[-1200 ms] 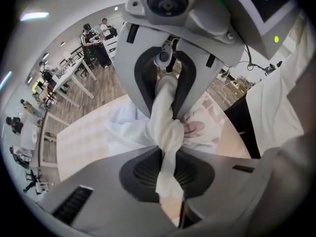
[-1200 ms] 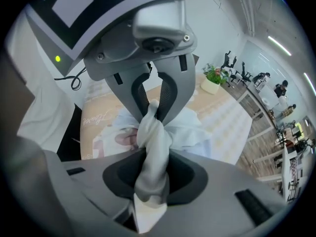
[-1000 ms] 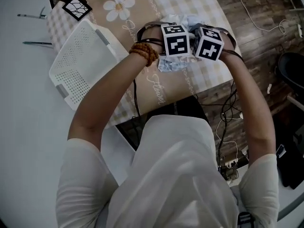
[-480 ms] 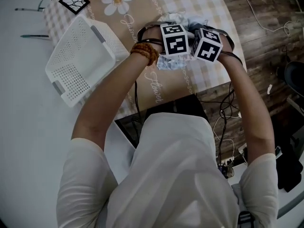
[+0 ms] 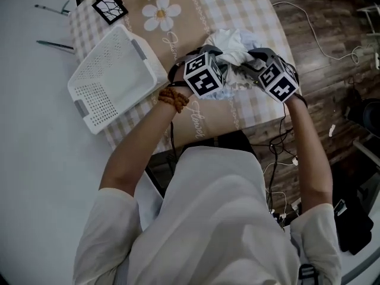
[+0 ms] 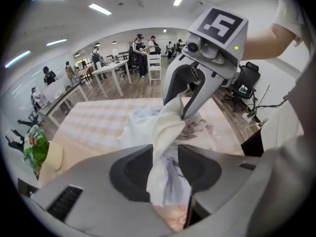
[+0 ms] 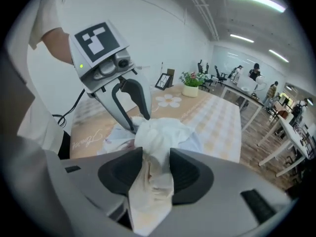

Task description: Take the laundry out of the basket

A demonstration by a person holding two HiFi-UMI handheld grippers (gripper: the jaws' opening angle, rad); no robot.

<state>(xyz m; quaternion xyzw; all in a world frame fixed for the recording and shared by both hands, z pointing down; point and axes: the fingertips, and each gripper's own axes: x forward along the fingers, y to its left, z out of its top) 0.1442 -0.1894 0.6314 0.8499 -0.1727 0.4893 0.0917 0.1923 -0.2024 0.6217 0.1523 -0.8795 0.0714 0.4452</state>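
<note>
A crumpled white and pale blue piece of laundry (image 5: pixel 233 43) lies bunched on the checked tablecloth, right of the white basket (image 5: pixel 113 76). My left gripper (image 5: pixel 219 57) and right gripper (image 5: pixel 249 63) face each other over it. A taut strand of the laundry (image 6: pixel 168 122) runs from my left gripper (image 6: pixel 164 149) up to the right gripper (image 6: pixel 185 110). In the right gripper view the laundry (image 7: pixel 160 132) fills the gap of my right gripper (image 7: pixel 156 154), with the left gripper (image 7: pixel 140 122) behind. Both pairs of jaws have just been opening, with cloth still pinched between them.
The basket shows nothing inside and lies near the table's left edge. A black-and-white marker card (image 5: pixel 111 6) sits beyond it. Two pens (image 5: pixel 54 43) lie on the white surface at left. Cables (image 5: pixel 279 159) trail on the wooden floor. A potted plant (image 7: pixel 190 85) stands far along the table.
The two grippers, side by side over the cloth before, have drawn apart and tilted. The cloth now stands up in a higher bunch between them.
</note>
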